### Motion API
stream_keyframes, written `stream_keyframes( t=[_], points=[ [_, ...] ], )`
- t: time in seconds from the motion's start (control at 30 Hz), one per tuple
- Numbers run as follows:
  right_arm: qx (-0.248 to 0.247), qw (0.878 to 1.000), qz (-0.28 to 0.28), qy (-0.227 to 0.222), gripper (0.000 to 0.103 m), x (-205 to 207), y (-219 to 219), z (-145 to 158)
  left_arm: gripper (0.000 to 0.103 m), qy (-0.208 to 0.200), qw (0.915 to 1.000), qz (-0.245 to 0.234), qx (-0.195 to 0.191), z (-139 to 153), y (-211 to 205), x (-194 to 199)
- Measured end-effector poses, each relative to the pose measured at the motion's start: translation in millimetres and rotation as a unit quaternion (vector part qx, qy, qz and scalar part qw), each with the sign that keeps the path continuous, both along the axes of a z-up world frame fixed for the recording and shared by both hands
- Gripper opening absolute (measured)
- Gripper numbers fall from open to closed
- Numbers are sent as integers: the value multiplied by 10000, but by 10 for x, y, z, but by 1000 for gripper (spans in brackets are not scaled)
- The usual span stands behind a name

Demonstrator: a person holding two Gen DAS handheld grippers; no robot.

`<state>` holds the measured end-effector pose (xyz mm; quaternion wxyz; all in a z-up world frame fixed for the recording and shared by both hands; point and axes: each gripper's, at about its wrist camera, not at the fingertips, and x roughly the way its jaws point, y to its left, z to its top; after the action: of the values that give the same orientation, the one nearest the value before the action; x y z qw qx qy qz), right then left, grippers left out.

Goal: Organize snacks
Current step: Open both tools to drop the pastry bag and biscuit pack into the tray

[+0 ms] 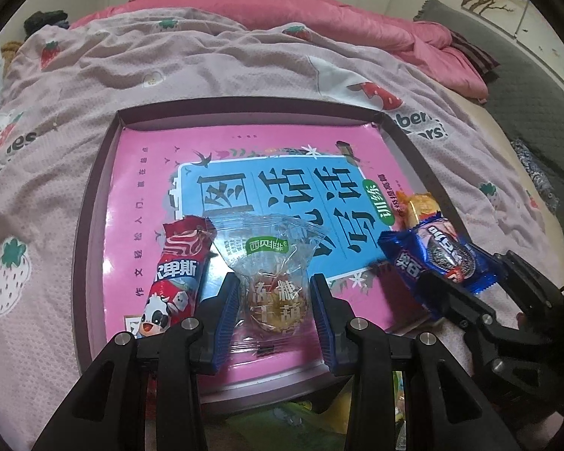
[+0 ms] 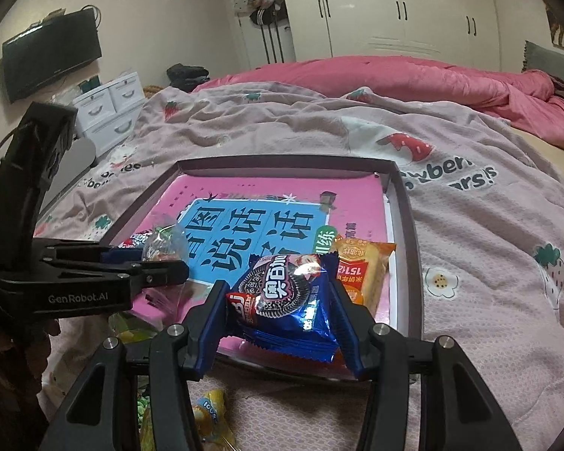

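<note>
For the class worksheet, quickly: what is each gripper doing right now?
Left gripper: closed on the clear candy bag.
Right gripper: closed on the blue cookie pack.

Both wrist views close, angled down, sharing the tray on the bed

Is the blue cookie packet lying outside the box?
No, the shiny blue cookie packet is over the dark-rimmed box, between the right gripper fingers.

Home bedroom (bed, wardrobe)
</note>
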<state>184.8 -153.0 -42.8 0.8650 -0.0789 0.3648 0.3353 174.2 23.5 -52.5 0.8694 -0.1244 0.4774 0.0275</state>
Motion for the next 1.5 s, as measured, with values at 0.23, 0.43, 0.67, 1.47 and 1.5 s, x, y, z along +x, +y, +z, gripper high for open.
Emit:
stream_keyframes(
  t=[0.23,0.43,0.67,1.47,1.5],
  points=[
    [8,10000,76,-11,54,-21,20,-14,39,27,10000,-60,-44,3,-9,-2],
    [-42,10000,8,-73,54,-18,6,-8,40,31,9998,-65,-164,20,14,-20],
    [-57,9996,-236,-109,59,29,-99,6,48,-21,9998,-89,-174,93,12,-52],
    [-71,9977,-447,-497,68,-16,-175,161,62,-212,9997,-63,-87,313,3,-214],
    [-42,9977,-464,-499,68,-19,-185,173,62,-218,9997,-58,-75,320,3,-218]
  ],
)
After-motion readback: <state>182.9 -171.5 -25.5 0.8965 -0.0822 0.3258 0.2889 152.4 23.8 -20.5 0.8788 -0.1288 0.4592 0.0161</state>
